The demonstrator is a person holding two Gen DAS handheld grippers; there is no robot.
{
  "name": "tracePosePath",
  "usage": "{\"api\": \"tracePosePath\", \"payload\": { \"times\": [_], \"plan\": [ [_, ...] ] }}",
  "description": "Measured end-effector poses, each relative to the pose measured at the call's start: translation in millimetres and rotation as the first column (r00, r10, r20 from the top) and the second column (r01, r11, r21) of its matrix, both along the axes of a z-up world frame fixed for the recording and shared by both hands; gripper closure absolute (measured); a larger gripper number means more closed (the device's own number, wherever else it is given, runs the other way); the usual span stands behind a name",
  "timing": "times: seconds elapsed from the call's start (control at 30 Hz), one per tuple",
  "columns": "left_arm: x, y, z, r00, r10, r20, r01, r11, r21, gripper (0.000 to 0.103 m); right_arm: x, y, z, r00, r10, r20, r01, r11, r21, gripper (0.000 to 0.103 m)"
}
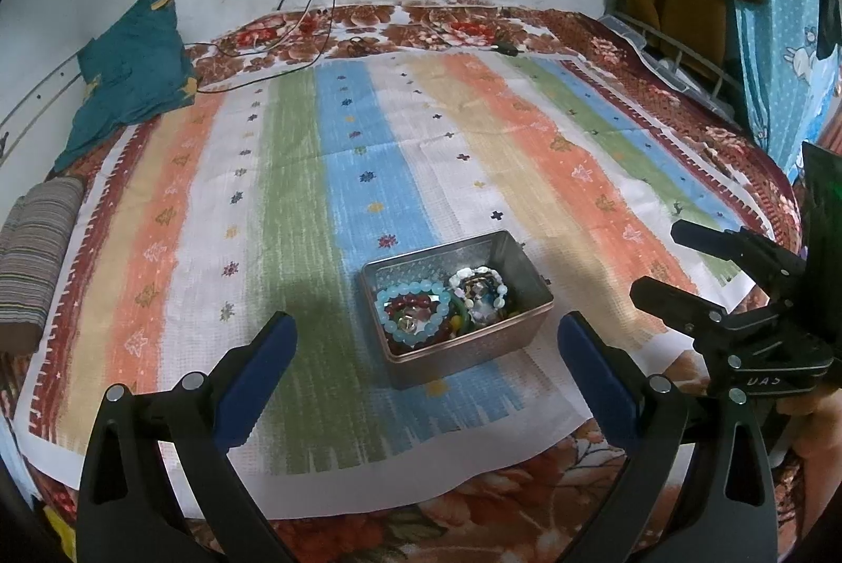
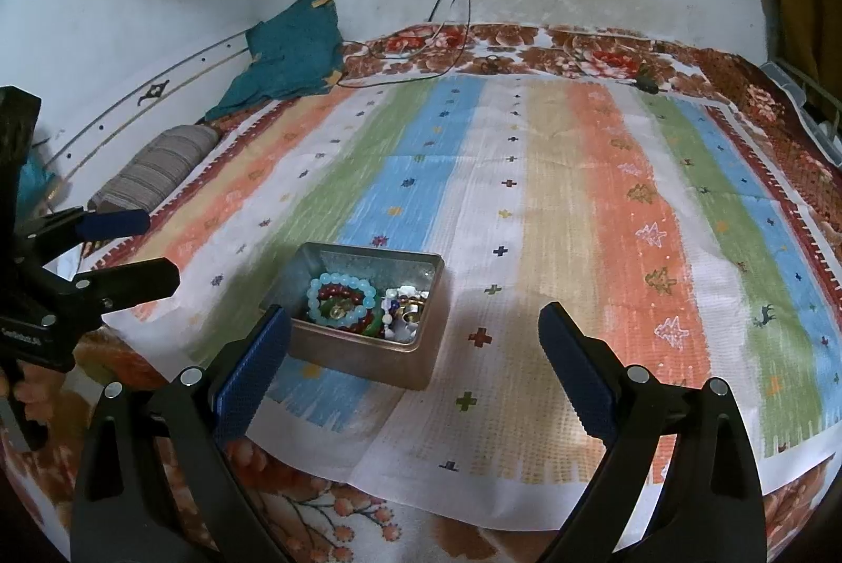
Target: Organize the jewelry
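- Left gripper (image 1: 426,352): its blue-padded fingers (image 1: 258,373) stand wide apart and hold nothing; it hangs above the near edge of the cloth, with the tin in the gap between the two pads as seen from its own camera.
- Right gripper (image 2: 416,347): fingers likewise spread wide and empty; its left pad (image 2: 252,373) overlaps the near left corner of the tin in its own view, though whether it touches cannot be told; seen from the left wrist view it sits to the right of the tin and apart from it.
- Metal tin (image 1: 526,315): open, no lid in view; it rests on the striped cloth (image 1: 294,173) over the blue stripe, near the front edge.
- Jewelry: all that can be seen lies inside the tin; a light blue bead bracelet (image 1: 389,318) lies around a dark red bead bracelet (image 1: 402,305) on one side; a white and mixed-bead cluster (image 1: 481,287) fills the other; no piece is visible on the cloth.
- Judgement on step: the scene fits either pieces waiting to be taken out and sorted, or pieces already gathered into the tin; the views do not settle which.
- Next move: not determinable; any pick from the tin would call for a narrow descent between its walls, as the bracelets overlap.
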State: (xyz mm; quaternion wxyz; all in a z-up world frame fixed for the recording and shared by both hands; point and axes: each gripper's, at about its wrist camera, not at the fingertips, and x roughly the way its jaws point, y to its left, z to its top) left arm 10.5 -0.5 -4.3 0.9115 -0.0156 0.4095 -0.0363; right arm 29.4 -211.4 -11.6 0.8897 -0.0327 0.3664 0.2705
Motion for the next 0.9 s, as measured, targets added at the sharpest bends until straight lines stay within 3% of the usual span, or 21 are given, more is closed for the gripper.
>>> {"api": "tracePosePath", "payload": {
  "times": [0.9],
  "plan": [
    [-0.3, -3.8, -2.1, 1.000, -0.020, -0.009, 0.020, 1.000, 0.001, 0.006, 0.1, -1.5, 0.0, 1.000, -0.003, 0.002, 0.003, 1.000, 0.002, 0.008]
  ]
}}
